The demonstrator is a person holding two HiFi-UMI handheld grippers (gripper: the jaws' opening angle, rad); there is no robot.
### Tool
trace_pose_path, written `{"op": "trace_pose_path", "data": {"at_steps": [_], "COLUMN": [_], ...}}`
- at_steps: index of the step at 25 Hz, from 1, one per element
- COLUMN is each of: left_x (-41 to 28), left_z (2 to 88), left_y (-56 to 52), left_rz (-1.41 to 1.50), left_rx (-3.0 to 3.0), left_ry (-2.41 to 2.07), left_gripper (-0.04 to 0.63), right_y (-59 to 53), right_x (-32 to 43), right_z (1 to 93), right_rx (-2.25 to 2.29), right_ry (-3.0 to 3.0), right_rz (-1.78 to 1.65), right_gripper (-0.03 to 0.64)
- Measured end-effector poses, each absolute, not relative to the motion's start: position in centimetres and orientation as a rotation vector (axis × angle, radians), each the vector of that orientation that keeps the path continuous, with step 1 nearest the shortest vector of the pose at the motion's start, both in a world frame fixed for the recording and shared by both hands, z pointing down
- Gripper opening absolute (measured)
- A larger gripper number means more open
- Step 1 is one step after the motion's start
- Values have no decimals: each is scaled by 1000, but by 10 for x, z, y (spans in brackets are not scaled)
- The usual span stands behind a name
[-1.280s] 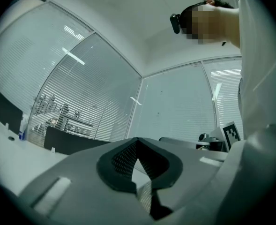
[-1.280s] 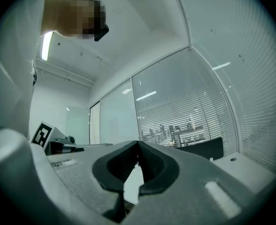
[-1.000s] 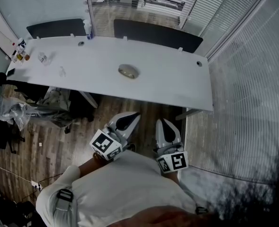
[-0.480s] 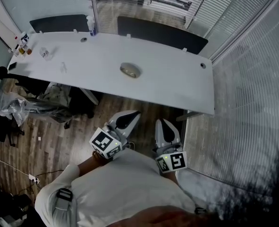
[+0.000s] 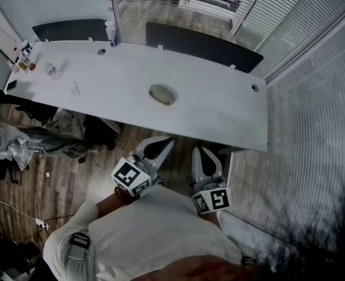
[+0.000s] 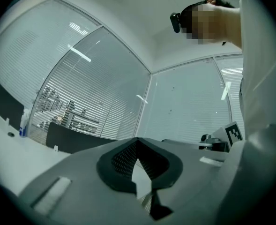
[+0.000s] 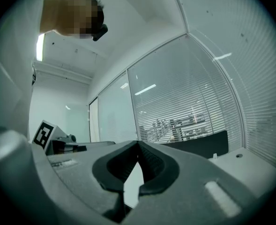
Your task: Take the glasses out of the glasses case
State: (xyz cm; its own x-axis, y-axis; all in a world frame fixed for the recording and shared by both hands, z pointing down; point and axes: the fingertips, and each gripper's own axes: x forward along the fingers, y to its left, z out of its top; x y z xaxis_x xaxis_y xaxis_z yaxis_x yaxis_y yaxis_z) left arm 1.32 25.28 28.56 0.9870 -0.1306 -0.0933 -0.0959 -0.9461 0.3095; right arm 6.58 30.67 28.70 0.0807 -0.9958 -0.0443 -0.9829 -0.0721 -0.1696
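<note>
Two closed tongs (image 5: 165, 143) (image 5: 200, 153); likely glasses case (image 5: 161, 94) beyond.

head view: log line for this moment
stage: pre-grasp | left gripper: shut, empty | right gripper: shut, empty | case: on table, untouched

A long white table (image 5: 213, 107) carries an oval glasses case (image 5: 161, 94), which lies closed near its middle, a little toward the near edge. A cluster of small bottles (image 5: 21, 60) stands at the far left corner, with a small clear object (image 5: 51, 70) just beside them. A taller bottle (image 5: 109, 33) stands on the far edge, well apart from the case.
</note>
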Motion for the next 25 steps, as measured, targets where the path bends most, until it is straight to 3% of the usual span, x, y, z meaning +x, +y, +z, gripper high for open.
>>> {"op": "trace_pose_path", "data": {"at_steps": [25], "left_x": [75], "left_z": [289], "left_y": [47], "left_rz": [-208], "left_rx": [2765], "left_ry": [-164], "left_gripper": [3], "right_y": [96], "right_x": [128], "right_z": [284], "right_rx": [-2237], "right_ry": [2073], "right_rz": [-173], "right_gripper": [0]}}
